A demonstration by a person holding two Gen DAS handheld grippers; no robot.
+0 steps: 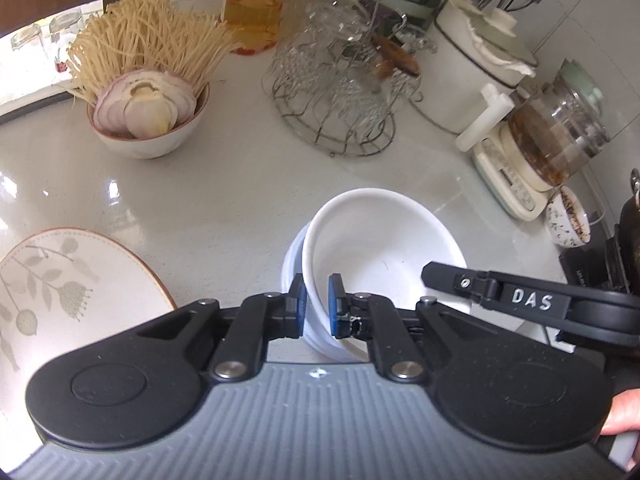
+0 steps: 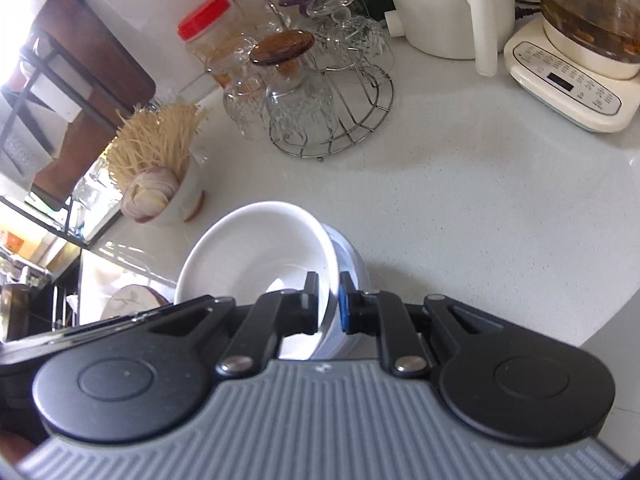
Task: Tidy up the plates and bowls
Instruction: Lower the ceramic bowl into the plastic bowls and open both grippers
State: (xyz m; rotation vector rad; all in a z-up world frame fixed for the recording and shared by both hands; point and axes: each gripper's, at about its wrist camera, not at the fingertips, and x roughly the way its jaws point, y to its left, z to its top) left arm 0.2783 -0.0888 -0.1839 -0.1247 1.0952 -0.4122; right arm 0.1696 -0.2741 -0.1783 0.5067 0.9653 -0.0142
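Near six o'clock in both wrist views, two sets of tongs grip one stack of white bowls (image 1: 384,248). At least two bowls show: an upper one tilted inside a lower one, whose outer wall peeks out beside it. Whether more are nested below cannot be told. The stack sits low over the pale surface (image 1: 224,200), and contact with it is hidden by the tongs.

The left tongs (image 1: 317,306) are nearly closed, pinching the upper bowl's rim, one blue pad inside the bowl and one outside. The right tongs (image 2: 329,305) are likewise narrowed on the opposite rim, one finger inside and one outside. In the left view the right tool's arm crosses the bowl at about three o'clock.

One leaf-patterned plate (image 1: 60,292) lies at nine o'clock in the left view, well apart from the stack. One bowl of dried noodles and sliced onion (image 1: 148,112) stands at eleven o'clock. One wire rack (image 1: 340,92) of upturned glasses sits at twelve o'clock; four glasses can be made out in the right view. One red-lidded jar (image 2: 208,28), one white pot (image 1: 476,80), one glass kettle on its base (image 1: 556,136) and one small patterned cup (image 1: 568,220) line the back from twelve to three o'clock.
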